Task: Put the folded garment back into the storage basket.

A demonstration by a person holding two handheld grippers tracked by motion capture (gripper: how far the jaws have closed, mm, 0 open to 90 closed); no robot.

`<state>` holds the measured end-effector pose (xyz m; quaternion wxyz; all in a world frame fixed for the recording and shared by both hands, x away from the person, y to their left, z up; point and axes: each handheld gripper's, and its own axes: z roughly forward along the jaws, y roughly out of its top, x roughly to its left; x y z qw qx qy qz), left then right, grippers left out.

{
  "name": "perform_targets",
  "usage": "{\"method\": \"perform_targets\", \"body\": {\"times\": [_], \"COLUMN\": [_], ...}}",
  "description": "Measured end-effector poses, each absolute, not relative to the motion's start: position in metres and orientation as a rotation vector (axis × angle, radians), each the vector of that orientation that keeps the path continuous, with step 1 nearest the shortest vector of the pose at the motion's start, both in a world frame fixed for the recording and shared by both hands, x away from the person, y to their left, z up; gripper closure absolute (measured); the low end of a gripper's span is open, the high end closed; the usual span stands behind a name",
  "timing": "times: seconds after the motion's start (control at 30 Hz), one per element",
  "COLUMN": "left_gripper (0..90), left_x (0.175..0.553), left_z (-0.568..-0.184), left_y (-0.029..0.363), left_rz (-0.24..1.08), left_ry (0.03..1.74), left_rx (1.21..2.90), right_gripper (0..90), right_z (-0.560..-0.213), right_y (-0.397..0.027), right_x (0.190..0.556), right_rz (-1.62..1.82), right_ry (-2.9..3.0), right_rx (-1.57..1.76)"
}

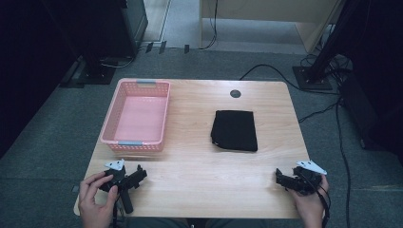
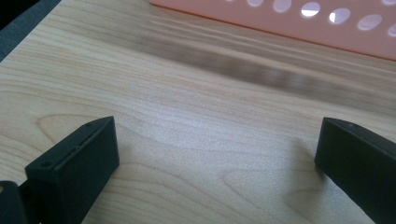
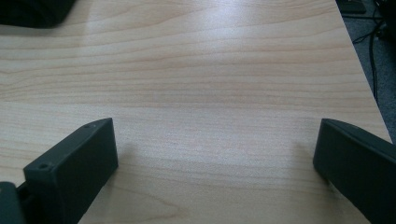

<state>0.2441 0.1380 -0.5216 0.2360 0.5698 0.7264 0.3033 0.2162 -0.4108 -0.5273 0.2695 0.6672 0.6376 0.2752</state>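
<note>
Matt black cloth, perforated pink plastic basket, smooth light wood-grain table, matt black tongs.

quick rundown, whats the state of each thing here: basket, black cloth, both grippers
pink basket: upright on the table, empty
black cloth: folded, lying flat on the table, untouched
left gripper: jaws wide open, nothing between them, low over the table near the basket
right gripper: jaws wide open, nothing between them, over bare table
</note>
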Motion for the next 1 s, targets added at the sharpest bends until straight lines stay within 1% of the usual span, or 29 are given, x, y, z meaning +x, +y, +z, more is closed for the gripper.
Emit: {"method": "perform_targets", "body": {"times": [0.43,0.7,1.0], "left_gripper": [0.0,0.0,0.0], "left_x": [0.244,0.244,0.244], "left_z": [-0.522,-0.522,-0.522], "left_y": [0.138,0.138,0.138], "left_rz": [0.832,0.832,0.832], "left_ry": [1.992,1.992,1.992], "left_rx": [1.563,1.562,1.562], "right_gripper": [0.0,0.0,0.2], "right_z": [-0.523,-0.504,-0.486], "right_y": [-0.411,-0.407,-0.396], "right_x": [0.218,0.22,0.23], "right_rz": [0.728,0.807,0.842], "right_ry": [1.748,1.685,1.698], "right_rx": [1.823,1.826,1.828]}}
